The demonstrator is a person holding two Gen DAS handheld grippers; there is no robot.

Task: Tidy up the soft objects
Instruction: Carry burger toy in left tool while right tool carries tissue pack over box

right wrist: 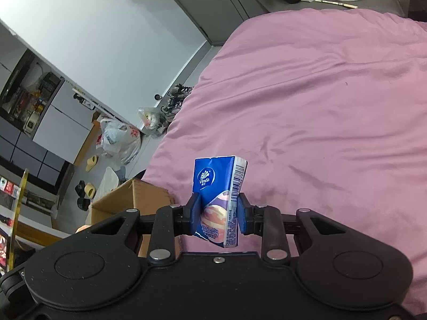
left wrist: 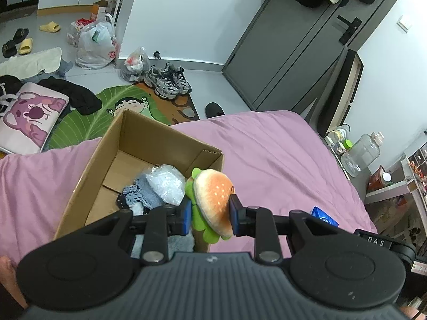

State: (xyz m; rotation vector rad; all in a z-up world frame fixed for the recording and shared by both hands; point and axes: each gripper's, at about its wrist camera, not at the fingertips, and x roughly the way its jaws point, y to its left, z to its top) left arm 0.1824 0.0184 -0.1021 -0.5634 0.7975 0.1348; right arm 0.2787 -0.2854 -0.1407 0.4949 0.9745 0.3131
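Observation:
My left gripper (left wrist: 210, 214) is shut on a plush hamburger toy (left wrist: 213, 200) with an orange bun and green lettuce, held above the near right corner of an open cardboard box (left wrist: 149, 133) on the pink bed. Inside the box lie a clear plastic bag (left wrist: 166, 184) and blue-and-white fabric (left wrist: 138, 196). My right gripper (right wrist: 217, 214) is shut on a blue Vinda tissue pack (right wrist: 218, 197), held upright above the pink bedsheet (right wrist: 320, 106). The box (right wrist: 130, 200) shows at the left in the right wrist view. The tissue pack's corner (left wrist: 324, 217) shows right of the left gripper.
A pink sheet (left wrist: 280, 154) covers the bed. On the floor are a leaf-shaped rug (left wrist: 88, 117), sneakers (left wrist: 168, 81), plastic bags (left wrist: 96, 45), slippers (left wrist: 25, 45) and a pink cushion (left wrist: 29, 117). A grey door (left wrist: 288, 45) and a bedside shelf with jars (left wrist: 363, 152) stand to the right.

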